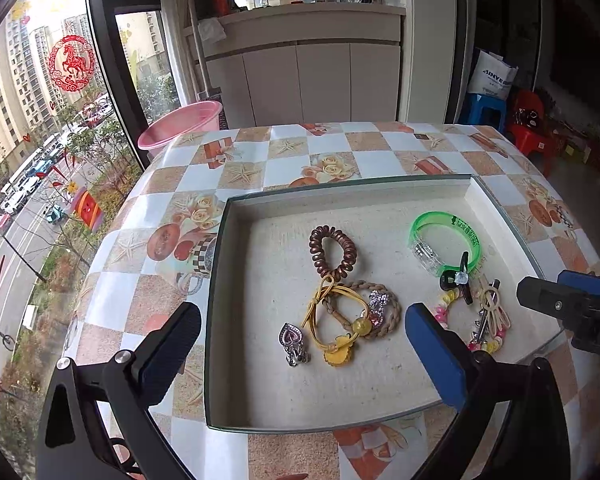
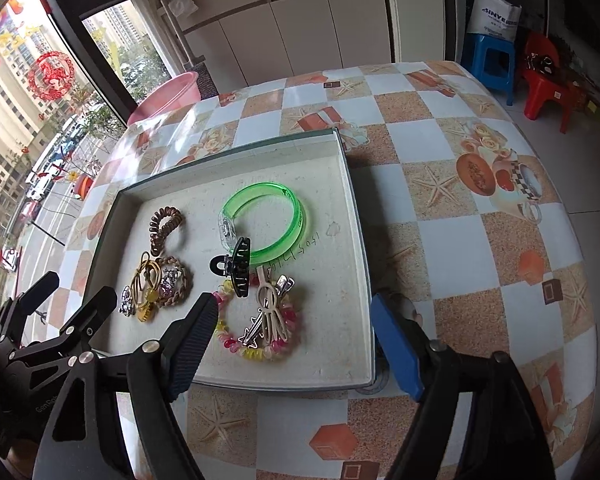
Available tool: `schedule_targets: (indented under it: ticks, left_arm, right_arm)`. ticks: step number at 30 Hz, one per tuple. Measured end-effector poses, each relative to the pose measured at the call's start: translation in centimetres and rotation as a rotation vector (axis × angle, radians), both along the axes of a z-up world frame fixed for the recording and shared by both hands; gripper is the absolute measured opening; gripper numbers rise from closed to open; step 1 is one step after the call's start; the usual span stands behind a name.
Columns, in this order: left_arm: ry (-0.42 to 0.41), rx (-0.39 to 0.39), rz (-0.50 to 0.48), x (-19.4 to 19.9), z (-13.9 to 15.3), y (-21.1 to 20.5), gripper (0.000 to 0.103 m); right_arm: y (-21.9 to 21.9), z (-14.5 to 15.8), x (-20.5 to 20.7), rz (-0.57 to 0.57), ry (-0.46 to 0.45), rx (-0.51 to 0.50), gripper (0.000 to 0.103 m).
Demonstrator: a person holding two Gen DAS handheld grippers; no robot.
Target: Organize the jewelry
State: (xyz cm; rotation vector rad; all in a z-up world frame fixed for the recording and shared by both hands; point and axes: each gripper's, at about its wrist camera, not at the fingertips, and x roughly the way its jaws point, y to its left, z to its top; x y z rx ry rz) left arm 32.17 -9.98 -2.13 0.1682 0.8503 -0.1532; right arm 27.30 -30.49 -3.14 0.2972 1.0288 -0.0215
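A shallow white tray [image 1: 340,190] [image 2: 236,152] lies on the checked tablecloth and holds the jewelry. On its left side sit a brown spiral hair tie [image 1: 333,251], a yellow hair tie [image 1: 334,328], a braided brown ring [image 1: 392,316] and a silver heart pendant [image 1: 293,342]. On its right side are a green bangle [image 2: 264,220], a black claw clip [image 2: 236,266], a beige clip [image 2: 270,308] and a colourful bead bracelet [image 2: 256,350]. My left gripper [image 1: 300,316] hovers open over the left group, holding nothing. Above the bead bracelet, my right gripper [image 2: 295,302] is open and empty too.
The table [image 2: 460,240] curves away to an edge on the right and at the front. A pink basin [image 1: 180,124] stands beyond the far left corner by the window. A blue stool [image 2: 492,60] and a red chair [image 2: 548,88] stand on the floor at the right.
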Motion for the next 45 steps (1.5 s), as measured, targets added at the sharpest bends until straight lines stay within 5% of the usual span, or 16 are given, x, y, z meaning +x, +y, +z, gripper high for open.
schedule_targets:
  ticks: [9, 11, 25, 45]
  left_arm:
    - [0.005, 0.005, 0.028, -1.4, -0.2, 1.6, 0.103]
    - [0.012, -0.004, 0.03, -1.7, -0.1, 1.9, 0.103]
    - [0.004, -0.033, 0.027, -5.5, 0.5, 3.2, 0.103]
    - [-0.059, -0.054, 0.055, -16.0, 0.6, 4.8, 0.103]
  right_arm:
    - [1.3, 0.0, -0.5, 0.031, 0.005, -0.035, 0.09]
    - [1.5, -0.1, -0.8, 0.031, 0.006, -0.034, 0.103]
    - [3.0, -0.9, -4.4, 0.059, 0.02, -0.071, 0.103]
    - [6.3, 2.9, -15.4, -0.01, -0.224, -0.235, 0.103]
